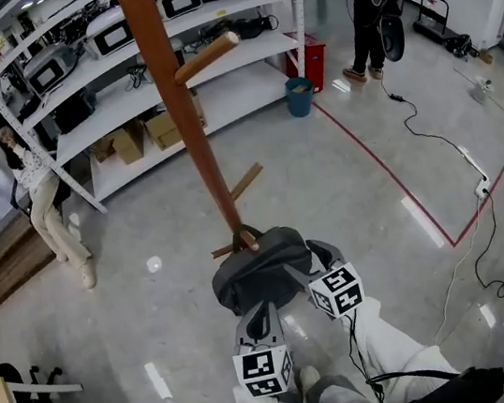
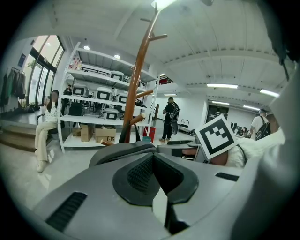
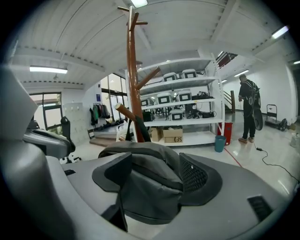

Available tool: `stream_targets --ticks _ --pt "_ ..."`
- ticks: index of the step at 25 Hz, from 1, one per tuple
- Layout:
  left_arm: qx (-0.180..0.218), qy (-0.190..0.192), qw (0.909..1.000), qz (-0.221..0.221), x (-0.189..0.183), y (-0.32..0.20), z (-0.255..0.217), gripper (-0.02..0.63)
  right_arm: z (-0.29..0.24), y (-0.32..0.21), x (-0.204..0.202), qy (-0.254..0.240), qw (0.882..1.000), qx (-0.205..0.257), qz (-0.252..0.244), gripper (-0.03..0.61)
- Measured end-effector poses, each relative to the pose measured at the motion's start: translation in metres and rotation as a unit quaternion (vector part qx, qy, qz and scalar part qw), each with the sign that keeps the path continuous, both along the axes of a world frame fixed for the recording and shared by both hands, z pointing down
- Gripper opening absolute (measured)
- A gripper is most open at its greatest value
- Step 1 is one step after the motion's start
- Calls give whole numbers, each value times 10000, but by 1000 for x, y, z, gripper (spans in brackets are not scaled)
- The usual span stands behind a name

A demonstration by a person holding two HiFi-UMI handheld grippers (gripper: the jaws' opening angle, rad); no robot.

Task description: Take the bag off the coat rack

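The bag (image 1: 259, 278) hangs low on the coat rack (image 1: 167, 86), its strap hooked over a short lower peg (image 1: 248, 238) close to the pole's foot. It is dark grey and slouches in rounded folds, so it looks like soft fabric, probably light and limp: likely to sag and swing once freed, and unlikely to slip or break. The body gives under a grip, so the better hold is probably the strap near the peg, lifting up and outward along the peg's slant. The right tool (image 1: 302, 268) has its jaws wide apart with a bulge of the bag lying between them; the pads do not appear to pinch it. The left tool (image 1: 259, 309) has its jaws together at the tips with nothing in them, pointing at the bag from just beside it. The bag's bulk hides the rack's base and whether the bag rests on the floor (image 1: 353, 180). How the strap loops the peg is hard to make out, and its contents and any top handle cannot be seen.
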State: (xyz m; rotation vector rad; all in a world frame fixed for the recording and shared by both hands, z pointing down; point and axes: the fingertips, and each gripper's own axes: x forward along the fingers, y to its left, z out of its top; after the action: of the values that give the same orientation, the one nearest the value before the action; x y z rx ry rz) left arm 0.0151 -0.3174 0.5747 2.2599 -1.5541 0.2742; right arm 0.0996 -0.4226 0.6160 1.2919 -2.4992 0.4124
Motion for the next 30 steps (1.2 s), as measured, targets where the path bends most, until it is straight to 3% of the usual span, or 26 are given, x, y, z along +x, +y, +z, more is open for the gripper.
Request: stream_targets --ticks 9,16,30 --pt "-168 -8 9998 -92 -8 -5 17 2 24 -19 -14 322 9950 -166 -928 350" --pt "-341 -13 9991 -247 -24 -5 29 2 25 -35 -30 895 9772 -93 -1924 364" --pt "-348 -39 9986 -389 -46 -6 31 2 47 -42 -54 1262 9486 -402 -2875 364"
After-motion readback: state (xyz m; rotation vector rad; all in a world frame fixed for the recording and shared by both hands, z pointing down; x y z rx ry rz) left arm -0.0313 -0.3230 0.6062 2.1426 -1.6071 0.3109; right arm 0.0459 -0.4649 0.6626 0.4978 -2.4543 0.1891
